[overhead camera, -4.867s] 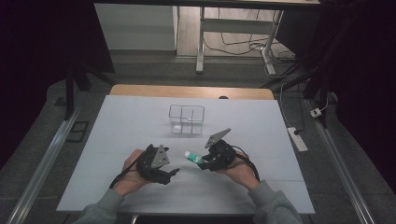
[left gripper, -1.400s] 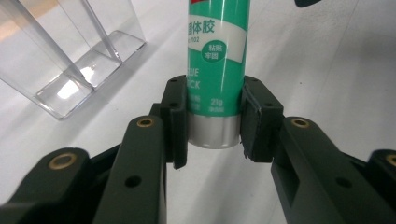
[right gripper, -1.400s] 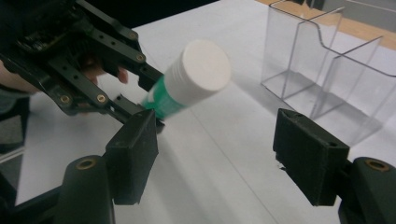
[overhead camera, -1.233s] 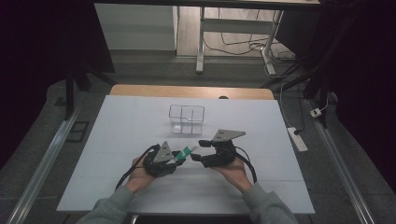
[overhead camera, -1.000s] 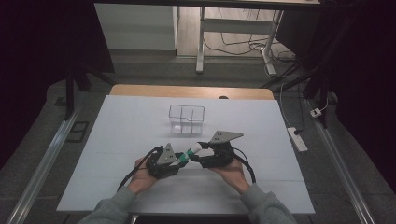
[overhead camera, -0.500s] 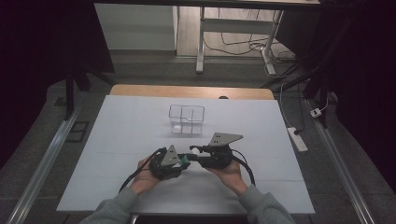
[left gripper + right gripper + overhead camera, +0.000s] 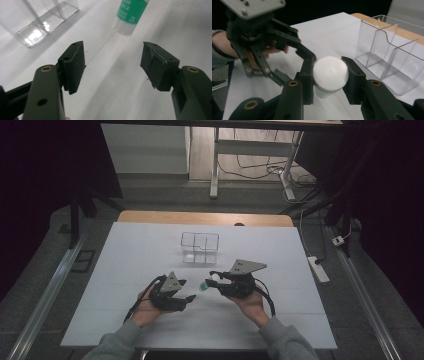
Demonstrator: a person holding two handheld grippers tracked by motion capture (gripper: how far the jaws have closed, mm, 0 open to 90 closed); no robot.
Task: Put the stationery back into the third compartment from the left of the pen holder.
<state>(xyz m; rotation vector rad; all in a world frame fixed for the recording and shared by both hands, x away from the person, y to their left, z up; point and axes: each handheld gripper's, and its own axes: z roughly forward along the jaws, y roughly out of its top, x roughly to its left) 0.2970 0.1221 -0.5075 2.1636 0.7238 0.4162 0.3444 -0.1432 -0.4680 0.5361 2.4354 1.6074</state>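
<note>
White table (image 7: 125,270), dim room. Handover done: right gripper (image 7: 214,276) clamps glue stick (image 7: 204,285); left gripper (image 7: 186,296), jaws just opening, empty. Left: drop into clear organizer (image 7: 200,247), 12 o'clock.

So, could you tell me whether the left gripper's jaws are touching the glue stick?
Apart: in the left gripper view the left gripper stands open, the glue stick beyond its pads.

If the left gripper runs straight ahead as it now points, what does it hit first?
Most likely the glue stick held in the right gripper: it lies ahead of the open left gripper, slightly right of centre. The clear organizer sits off to the left. Depth is uncertain.
</note>
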